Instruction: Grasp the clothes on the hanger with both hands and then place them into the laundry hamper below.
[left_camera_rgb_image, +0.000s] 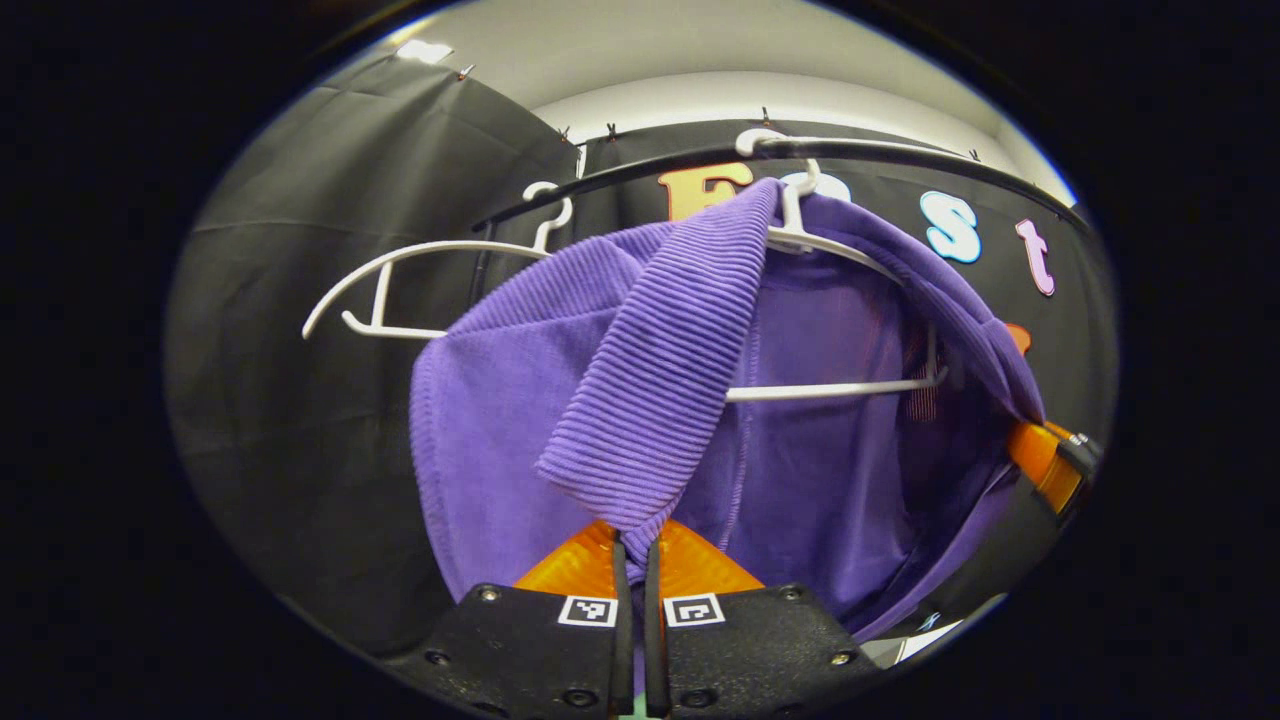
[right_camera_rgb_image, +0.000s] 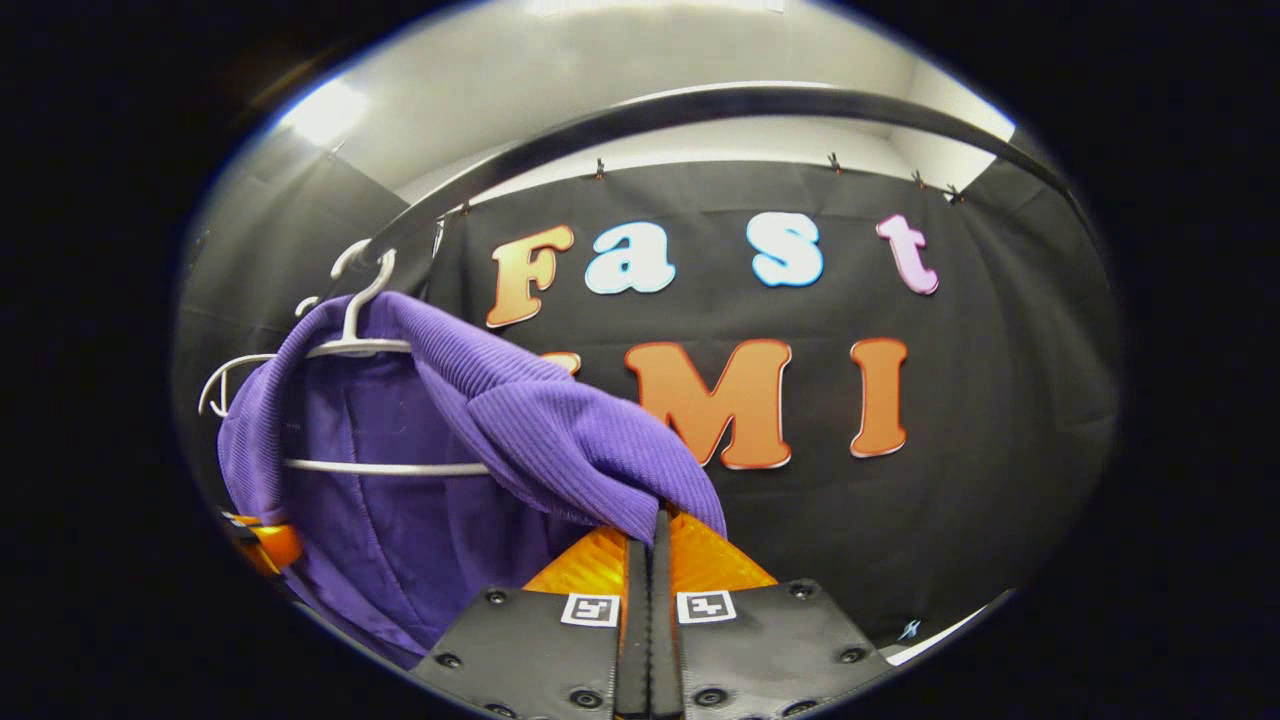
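Observation:
A purple ribbed garment (left_camera_rgb_image: 640, 370) hangs over a white hanger (left_camera_rgb_image: 830, 388) on the black rail (left_camera_rgb_image: 900, 155). My left gripper (left_camera_rgb_image: 636, 545) is shut on a fold of its ribbed shoulder, pulled off the hanger's end. In the right gripper view, my right gripper (right_camera_rgb_image: 655, 525) is shut on the other shoulder of the purple garment (right_camera_rgb_image: 520, 420), whose body drapes on the white hanger (right_camera_rgb_image: 375, 468). The right gripper (left_camera_rgb_image: 1045, 460) also shows at the far right of the left gripper view, and the left gripper (right_camera_rgb_image: 262, 545) at the left edge of the right gripper view.
A second, bare white hanger (left_camera_rgb_image: 400, 290) hangs on the rail to the left of the garment. The black rail (right_camera_rgb_image: 700, 105) arcs overhead in the right gripper view. Black cloth walls stand behind, with a pale ceiling above.

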